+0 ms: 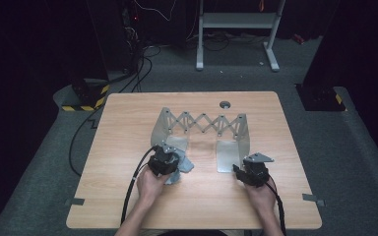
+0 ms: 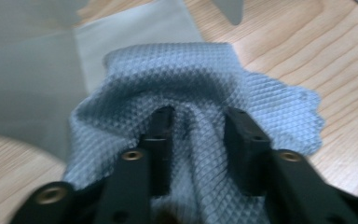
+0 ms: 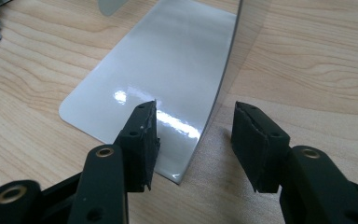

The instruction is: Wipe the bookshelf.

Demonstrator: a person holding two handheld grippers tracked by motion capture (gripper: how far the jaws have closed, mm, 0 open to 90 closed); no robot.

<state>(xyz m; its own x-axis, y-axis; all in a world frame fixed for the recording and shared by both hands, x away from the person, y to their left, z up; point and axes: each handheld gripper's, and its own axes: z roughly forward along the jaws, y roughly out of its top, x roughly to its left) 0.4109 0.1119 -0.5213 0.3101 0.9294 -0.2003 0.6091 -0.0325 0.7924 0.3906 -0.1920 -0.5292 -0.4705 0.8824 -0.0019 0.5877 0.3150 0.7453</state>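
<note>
Room's pretty dark. Light wood table [image 1: 275, 128] sits on grey carpet [image 1: 354, 162]. White desk frame [image 1: 236, 22] at the back, black cables [image 1: 138, 69] snaking over the floor, yellow-black hazard tape [image 1: 81, 107] left of the table.

Pale blue cloth [image 2: 205, 88] with a diamond waffle weave — silver-grey metal rack [image 1: 204, 129], black claws, light woodgrain table [image 1: 128, 128]

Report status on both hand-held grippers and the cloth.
Left hand-held gripper jaws astride a bunched fold of the blue-grey cloth. Right hand-held gripper open, straddling the metal rack's end plate. Nothing in the way.
</note>
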